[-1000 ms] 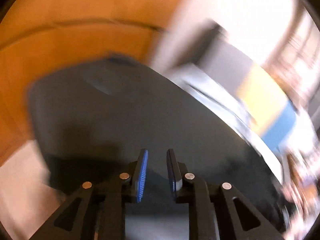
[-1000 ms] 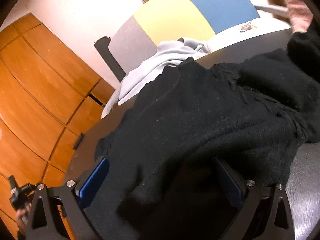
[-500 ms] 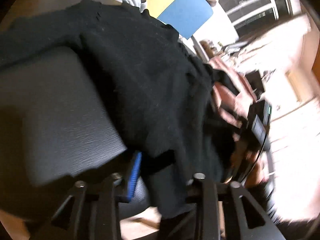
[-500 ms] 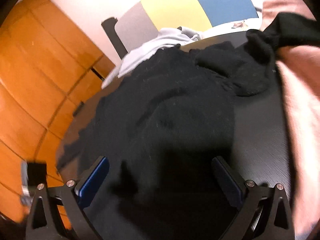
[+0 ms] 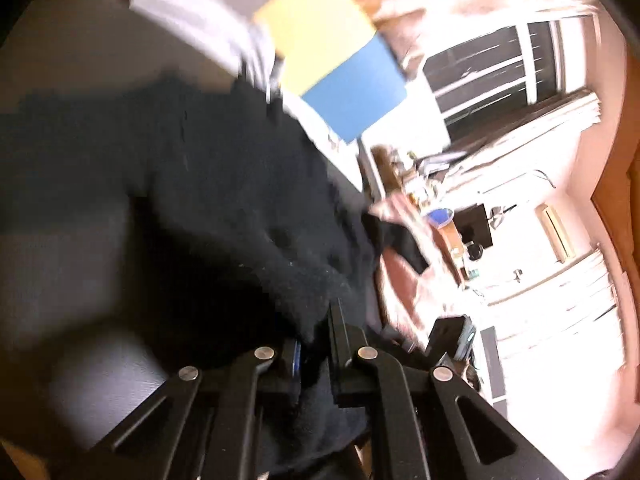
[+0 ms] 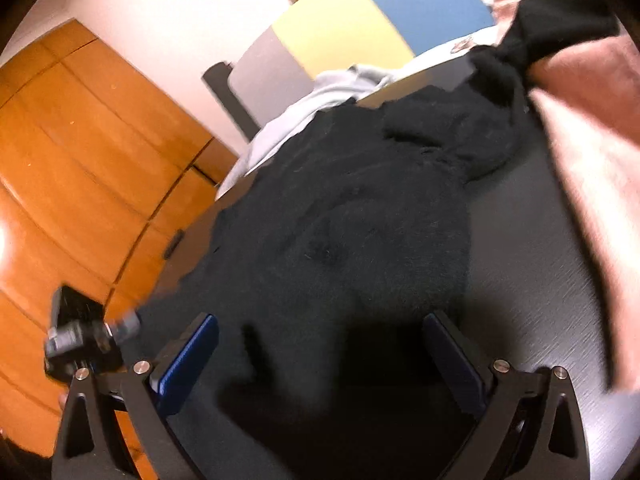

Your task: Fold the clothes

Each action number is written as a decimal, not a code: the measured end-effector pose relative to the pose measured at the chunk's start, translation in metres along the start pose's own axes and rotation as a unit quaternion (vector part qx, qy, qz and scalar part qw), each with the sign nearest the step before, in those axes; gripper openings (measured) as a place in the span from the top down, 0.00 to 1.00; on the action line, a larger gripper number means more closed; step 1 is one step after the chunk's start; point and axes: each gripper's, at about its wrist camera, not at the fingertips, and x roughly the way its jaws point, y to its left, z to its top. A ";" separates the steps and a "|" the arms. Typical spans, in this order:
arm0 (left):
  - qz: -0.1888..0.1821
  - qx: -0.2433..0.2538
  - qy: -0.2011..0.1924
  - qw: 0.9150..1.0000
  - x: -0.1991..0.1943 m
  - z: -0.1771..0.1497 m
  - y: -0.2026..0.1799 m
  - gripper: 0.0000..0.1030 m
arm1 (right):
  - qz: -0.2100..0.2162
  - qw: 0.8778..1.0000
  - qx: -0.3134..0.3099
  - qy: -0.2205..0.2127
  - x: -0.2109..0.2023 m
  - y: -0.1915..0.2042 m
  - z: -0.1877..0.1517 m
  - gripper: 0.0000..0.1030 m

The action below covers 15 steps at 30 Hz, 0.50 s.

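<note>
In the left wrist view, the left gripper [image 5: 314,344] had just been closing and was clenched on the near edge of the fuzzy black knit garment [image 5: 224,200], which lay spread on the dark round table [image 5: 60,272]. The bite looked thin; a hard pull could slip the hem free. The gripper angled downward.

In the right wrist view, the right gripper [image 6: 320,360] hovered released, tilted down over the garment's near part, pads apart; a grey garment [image 6: 304,112] lay at the far side.
</note>
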 end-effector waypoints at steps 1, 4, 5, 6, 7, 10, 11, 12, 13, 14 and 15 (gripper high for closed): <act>-0.012 0.009 0.013 1.000 -0.009 0.008 -0.004 0.92 | -0.003 1.000 -0.012 0.007 0.001 0.007 -0.006 0.00; -0.014 0.008 0.025 1.000 -0.048 0.011 0.004 0.77 | -0.019 0.998 -0.059 0.030 0.002 0.029 -0.025 0.00; -0.010 0.006 0.022 1.000 -0.058 0.013 0.007 0.76 | -0.032 0.995 -0.082 0.038 0.001 0.036 -0.030 0.00; 0.012 0.005 0.009 1.000 -0.066 0.015 0.012 0.75 | -0.057 0.993 -0.098 0.042 -0.001 0.040 -0.034 0.00; 0.036 0.003 -0.006 0.999 -0.073 0.017 0.018 0.74 | -0.087 0.989 -0.110 0.048 -0.002 0.044 -0.035 0.00; 0.094 -0.006 -0.037 0.995 -0.080 0.025 0.033 0.74 | -0.153 0.978 -0.128 0.056 -0.007 0.051 -0.032 0.00; 0.104 0.003 -0.038 0.994 -0.072 0.028 0.033 0.74 | -0.178 0.974 -0.128 0.051 -0.009 0.051 -0.029 0.00; 0.114 0.013 -0.038 0.993 -0.062 0.032 0.032 0.73 | -0.192 0.972 -0.127 0.052 -0.009 0.051 -0.025 0.00; 0.124 0.023 -0.037 0.991 -0.053 0.036 0.031 0.72 | -0.203 0.970 -0.127 0.052 -0.008 0.052 -0.020 0.00; 0.134 0.032 -0.037 0.990 -0.044 0.040 0.030 0.72 | -0.197 0.971 -0.130 0.048 -0.006 0.055 -0.016 0.00; 0.144 0.042 -0.036 0.988 -0.035 0.044 0.029 0.72 | -0.190 0.972 -0.133 0.044 -0.003 0.059 -0.011 0.00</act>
